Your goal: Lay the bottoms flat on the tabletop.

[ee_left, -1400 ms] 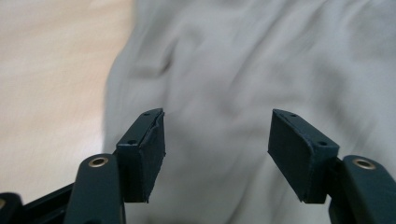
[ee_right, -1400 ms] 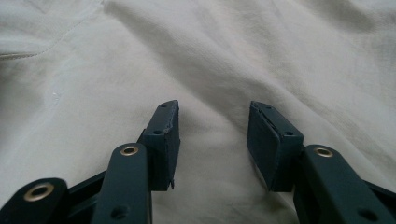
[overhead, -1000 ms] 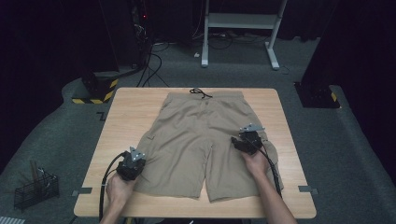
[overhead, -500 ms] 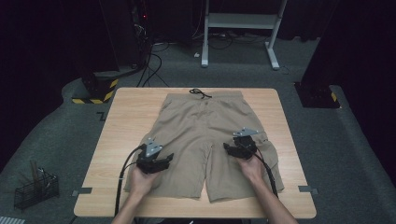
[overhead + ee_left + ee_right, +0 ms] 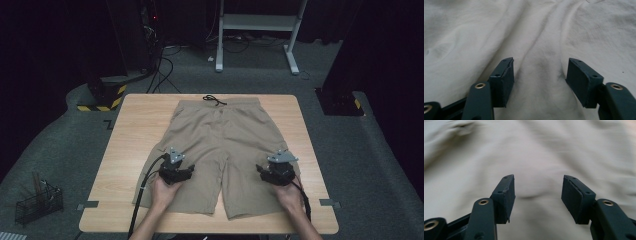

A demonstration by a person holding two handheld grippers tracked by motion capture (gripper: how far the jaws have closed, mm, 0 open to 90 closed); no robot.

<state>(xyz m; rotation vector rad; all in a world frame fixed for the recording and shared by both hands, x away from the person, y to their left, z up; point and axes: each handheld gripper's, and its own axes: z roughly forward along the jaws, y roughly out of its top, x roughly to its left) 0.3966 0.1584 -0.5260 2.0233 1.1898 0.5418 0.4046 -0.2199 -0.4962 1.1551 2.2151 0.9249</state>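
Note:
Tan shorts (image 5: 220, 135) lie flat on the wooden table (image 5: 135, 125), waistband and black drawstring (image 5: 214, 100) at the far side. My left gripper (image 5: 186, 171) rests over the left leg, and its jaws have just been opening. In the left gripper view it (image 5: 540, 72) stands open above wrinkled cloth (image 5: 499, 30), with nothing pinched. My right gripper (image 5: 264, 171) sits on the right leg near its outer edge, its jaws also just opening. The right gripper view shows it (image 5: 537, 192) open over blurred fabric (image 5: 549, 147), holding nothing.
A wire basket (image 5: 37, 202) stands on the floor at the lower left. A yellow-and-black striped base (image 5: 102, 95) and cables lie beyond the table's far left corner. A white desk frame (image 5: 260, 22) stands farther back.
My left gripper let go at the left hem corner and moved right onto the left leg, now open. My right gripper moved right and toward the person, opening wider.

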